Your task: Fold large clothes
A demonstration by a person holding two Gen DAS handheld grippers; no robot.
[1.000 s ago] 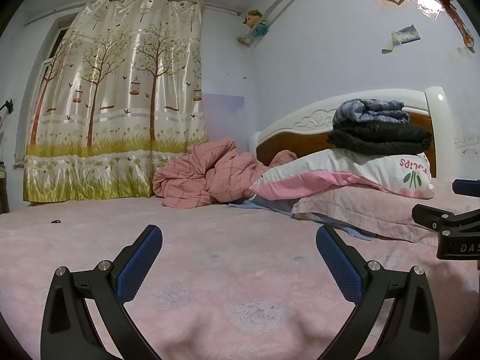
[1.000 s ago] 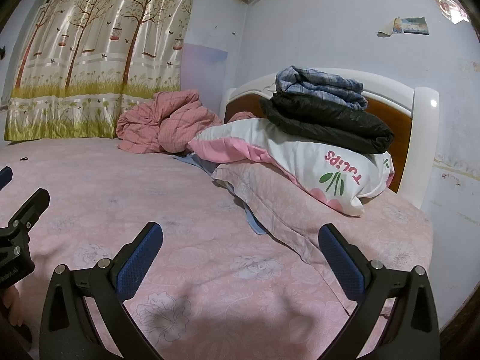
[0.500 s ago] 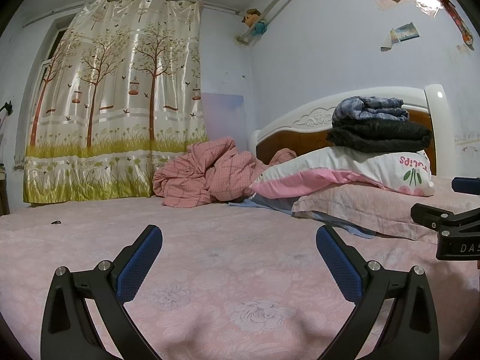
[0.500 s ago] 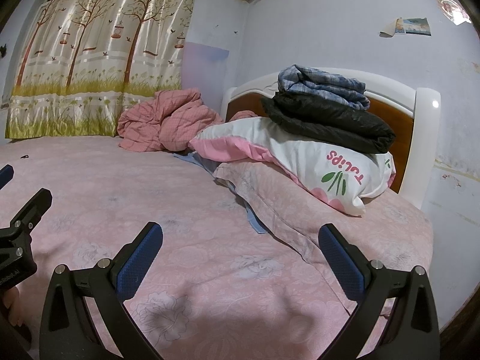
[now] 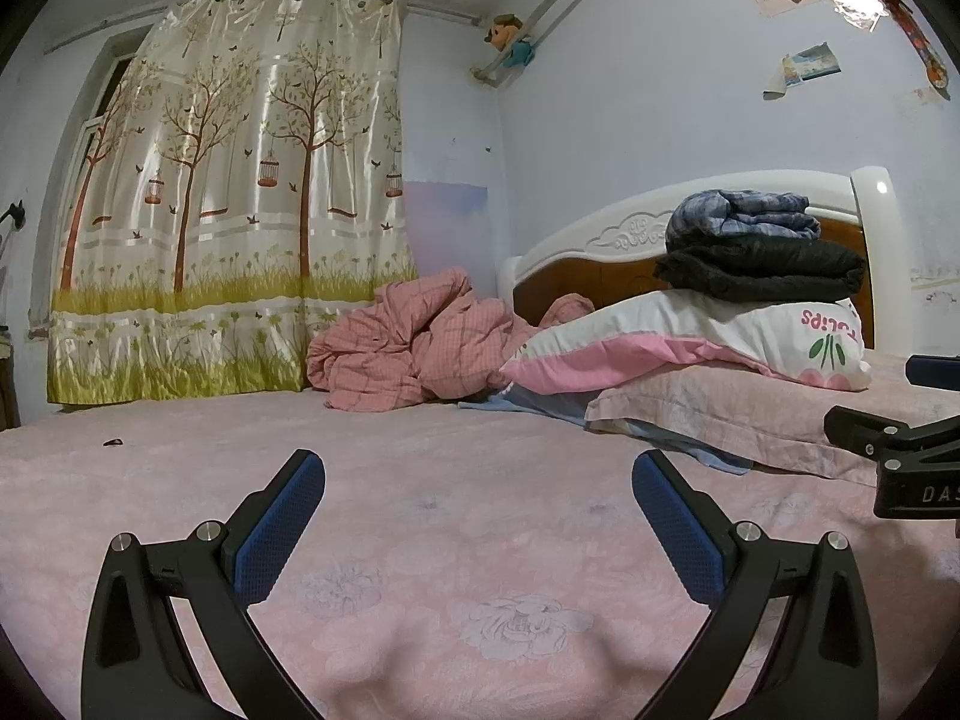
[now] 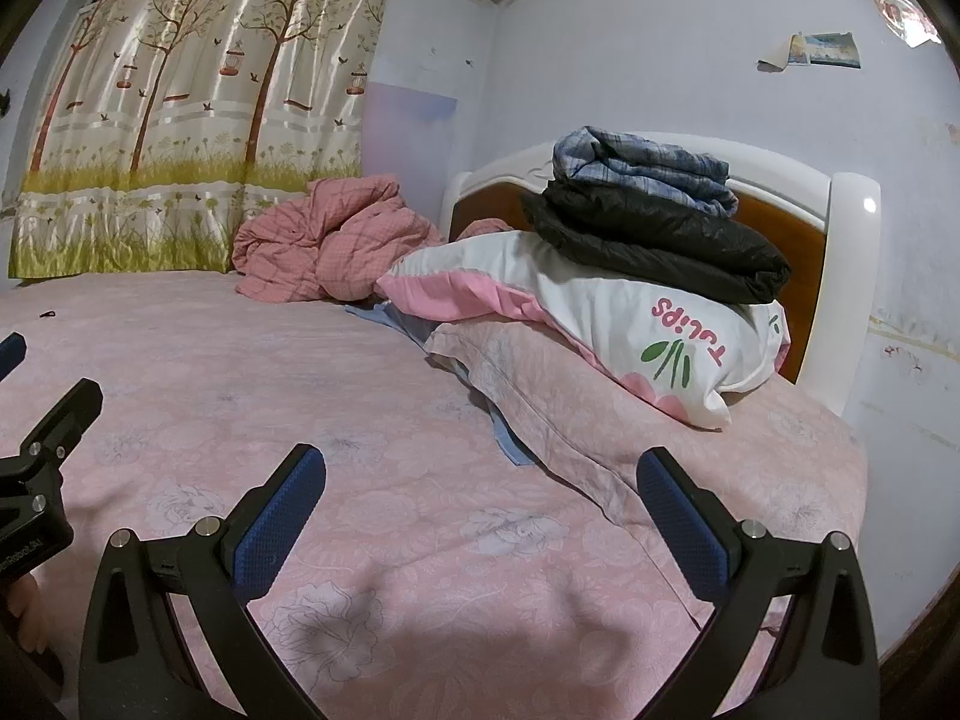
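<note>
Left wrist view: left gripper (image 5: 479, 483) wide, empty, low over the sheet (image 5: 480, 516). Step, as judged: pre-grasp, no garment in hand. Pink garment (image 5: 414, 342) crumpled far centre by the curtain (image 5: 228, 198); next move needs a reach there. Right wrist view: right gripper (image 6: 481, 486) wide, empty. Only this view shows the bed's right edge; folded stack (image 6: 654, 222) tops the pillow (image 6: 600, 306).

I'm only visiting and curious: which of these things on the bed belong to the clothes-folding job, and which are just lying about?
Job:
folded plaid garment
folded black garment
left gripper, open
right gripper, open

Lying about:
tulip pillow
crumpled pink quilt
curtain
headboard
</note>
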